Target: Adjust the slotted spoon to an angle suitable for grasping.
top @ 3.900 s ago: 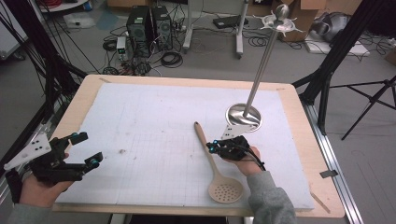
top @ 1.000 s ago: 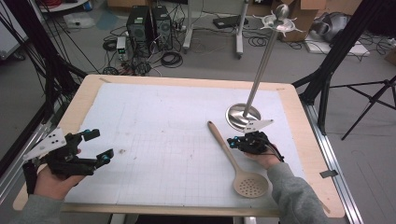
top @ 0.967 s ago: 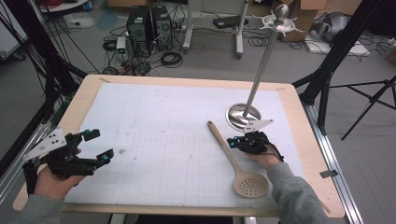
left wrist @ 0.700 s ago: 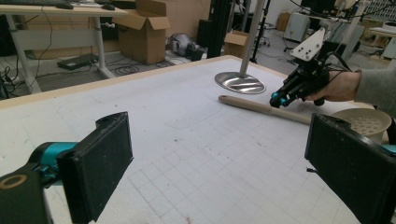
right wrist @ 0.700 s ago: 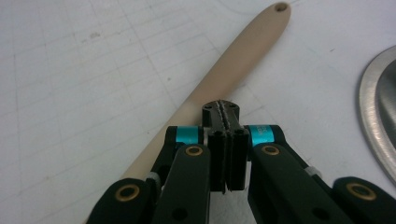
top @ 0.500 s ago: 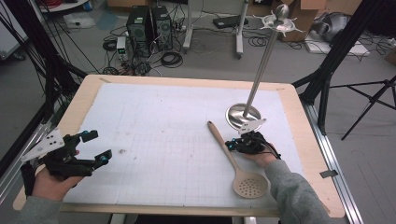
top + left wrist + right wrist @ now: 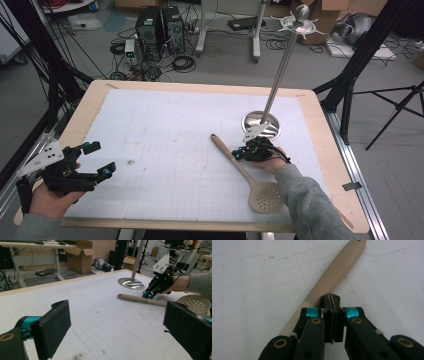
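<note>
High view: the right gripper point(image 7: 241, 154), jaws pressed together on nothing, rests its tips against the handle of a wooden slotted spoon point(image 7: 245, 175) on the table. Left gripper view: the left gripper point(image 7: 117, 327) gapes open, spoon well beyond it. Right gripper view: the handle lies directly under the clenched tips.

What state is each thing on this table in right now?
Slotted spoon: lying flat on the mat, not gripped.
Right tongs: shut, empty, tips over the spoon's handle.
Left tongs: wide open, empty, at the near left edge.
Metal stand: upright, pole leaning slightly.
</note>
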